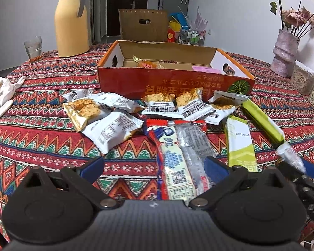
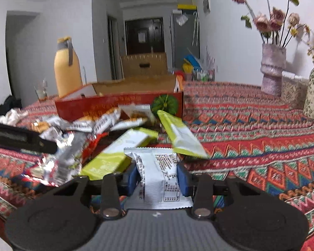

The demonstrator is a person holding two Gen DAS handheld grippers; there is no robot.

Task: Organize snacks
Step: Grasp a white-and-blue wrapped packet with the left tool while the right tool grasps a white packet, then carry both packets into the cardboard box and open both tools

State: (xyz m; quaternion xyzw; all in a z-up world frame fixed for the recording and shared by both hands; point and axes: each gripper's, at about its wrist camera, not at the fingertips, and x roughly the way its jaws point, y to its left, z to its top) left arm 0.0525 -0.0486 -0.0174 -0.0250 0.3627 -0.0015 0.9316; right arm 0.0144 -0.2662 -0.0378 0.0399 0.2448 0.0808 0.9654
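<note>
Right wrist view, lower centre: the right gripper (image 2: 158, 176) has its jaws clenched on a white snack packet (image 2: 157, 179), blue pads pressing both sides, packet upright btw. them and lifted off the cloth. So the step in hand is, I judge, pick-up of one packet from the heap; transport to the box comes next.

The orange cardboard box (image 2: 119, 104) sits in the middle of that view, behind the heap, a little left of the held packet. The next move calls for lifting the packet over the near wall of the box and then releasing inside (the wall is not low, so some height is needed first). The two green bar packets (image 2: 115, 156) lie just in front of the jaws and could be pushed.

In the left wrist view the left gripper (image 1: 155, 167) hangs at the bottom with jaws released wide, nothing pressed; a long red-and-white packet (image 1: 173, 167) lies on the desk (image 1: 41, 138) btw. them, not gripped.

Containers: the box (image 1: 173, 83) is open at the top; inside I see an orange-yellow snack (image 1: 146, 63) and a pink paper (image 1: 205, 69), otherwise mostly bare floor. Most packets (image 1: 106, 117) are outside, on the cloth before the box. A glass (image 1: 33, 48) in the upper left holds some reddish rest at the bottom.
</note>
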